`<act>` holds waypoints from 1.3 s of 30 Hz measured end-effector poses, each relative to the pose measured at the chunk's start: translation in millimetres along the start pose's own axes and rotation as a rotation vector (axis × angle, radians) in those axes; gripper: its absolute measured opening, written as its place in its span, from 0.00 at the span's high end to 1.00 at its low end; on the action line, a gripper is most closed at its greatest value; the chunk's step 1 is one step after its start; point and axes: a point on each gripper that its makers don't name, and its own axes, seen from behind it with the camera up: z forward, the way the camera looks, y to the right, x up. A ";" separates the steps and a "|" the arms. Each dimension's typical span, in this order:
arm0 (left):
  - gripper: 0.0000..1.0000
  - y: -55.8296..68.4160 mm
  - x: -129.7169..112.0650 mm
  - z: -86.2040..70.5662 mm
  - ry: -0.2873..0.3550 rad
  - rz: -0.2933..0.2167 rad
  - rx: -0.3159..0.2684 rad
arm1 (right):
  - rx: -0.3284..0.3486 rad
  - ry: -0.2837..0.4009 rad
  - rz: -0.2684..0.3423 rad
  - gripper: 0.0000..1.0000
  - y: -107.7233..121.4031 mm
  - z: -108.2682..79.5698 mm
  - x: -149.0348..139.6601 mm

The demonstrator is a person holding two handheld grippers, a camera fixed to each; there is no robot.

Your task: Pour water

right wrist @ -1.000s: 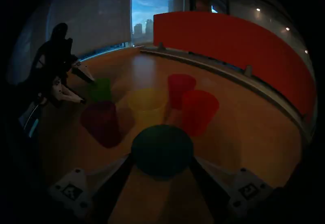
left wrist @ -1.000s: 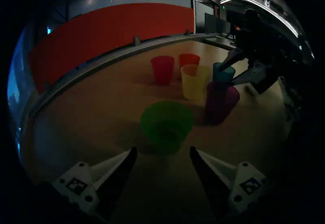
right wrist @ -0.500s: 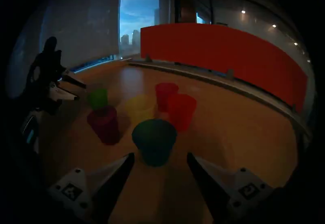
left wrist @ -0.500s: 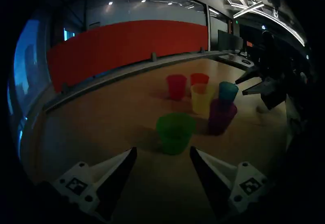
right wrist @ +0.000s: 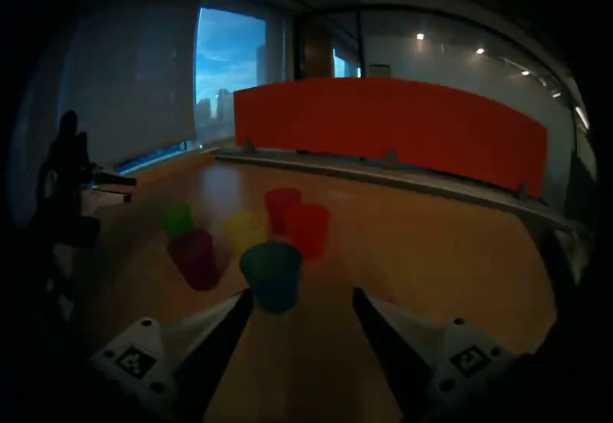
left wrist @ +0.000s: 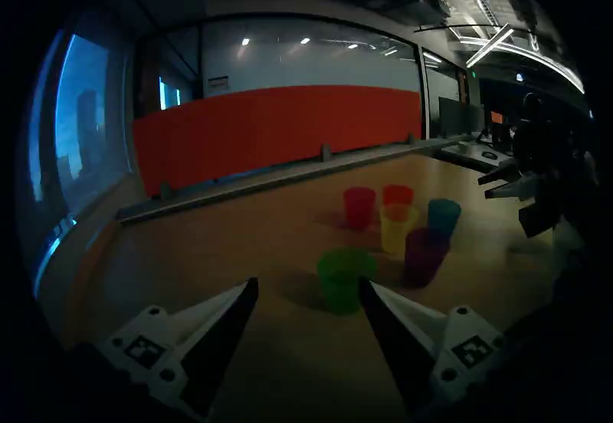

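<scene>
Holding nothing, your left gripper stands wide open over the table. Each pale finger carries a square black-and-white marker. Just ahead stands the green cup. Behind it cluster the purple cup, yellow cup, teal cup, pink cup and red cup. All are upright, tapered and of translucent plastic. It is too dim for you to tell what they contain. Your right gripper is also wide open and empty, with the teal cup nearest, apart from its fingers. The tabletop is smooth wood, and a long orange-red panel runs behind its far edge.
</scene>
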 end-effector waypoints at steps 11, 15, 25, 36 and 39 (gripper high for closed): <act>0.04 -18.4 25.3 -17.8 0.139 -0.053 0.130 | -0.201 0.183 0.060 0.00 36.5 -21.8 34.9; 0.04 -21.5 32.1 -20.5 0.184 -0.078 0.158 | -0.275 0.248 0.080 0.00 47.2 -28.9 45.8; 0.04 -37.9 42.5 -27.4 0.265 -0.130 0.254 | -0.452 0.375 0.074 0.00 70.6 -50.0 69.7; 0.04 -54.0 55.8 -29.7 0.320 -0.125 0.362 | -0.551 0.374 0.051 0.00 86.7 -53.8 70.3; 0.04 -59.0 61.9 -32.7 0.348 -0.125 0.387 | -0.542 0.376 0.071 0.00 87.5 -53.6 70.5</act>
